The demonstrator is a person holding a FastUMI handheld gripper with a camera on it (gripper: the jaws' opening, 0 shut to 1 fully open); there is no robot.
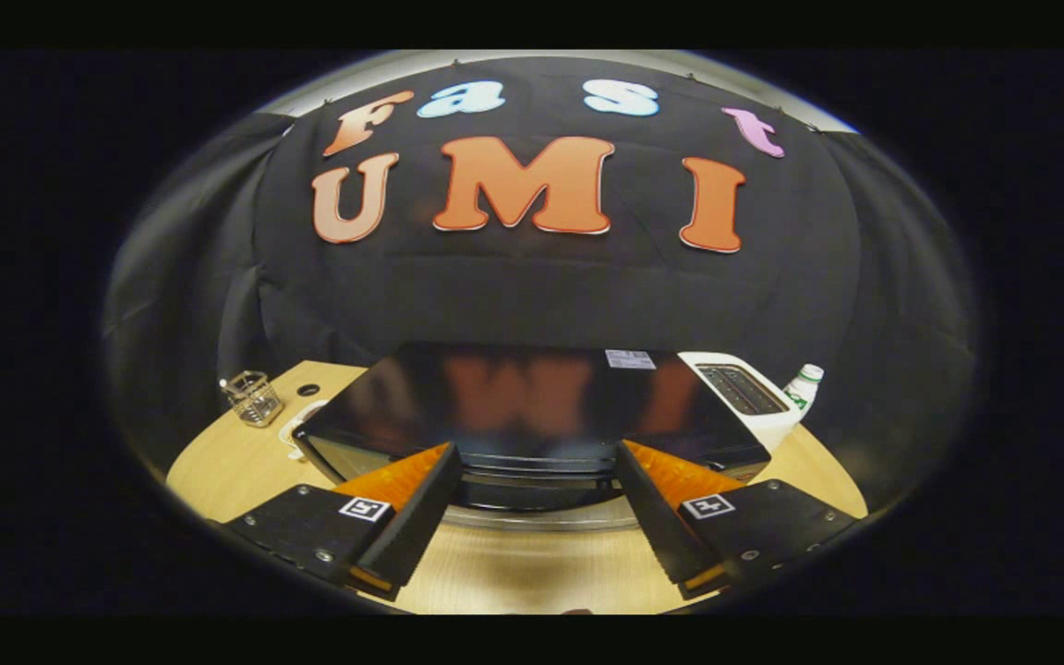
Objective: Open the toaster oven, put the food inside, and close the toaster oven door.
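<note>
Toaster oven (532, 406) at 12 o'clock on desk (513, 563), door closed; rigid, glossy, likely slippery. Tool (537, 485) open, empty; best hooked at door's handle bar (541, 482).

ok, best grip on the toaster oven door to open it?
Take the silver handle bar along the front of the toaster oven, from above and in front. It runs crosswise just ahead of the open gripper, whose jaws stand apart. Door looks shut.
</note>
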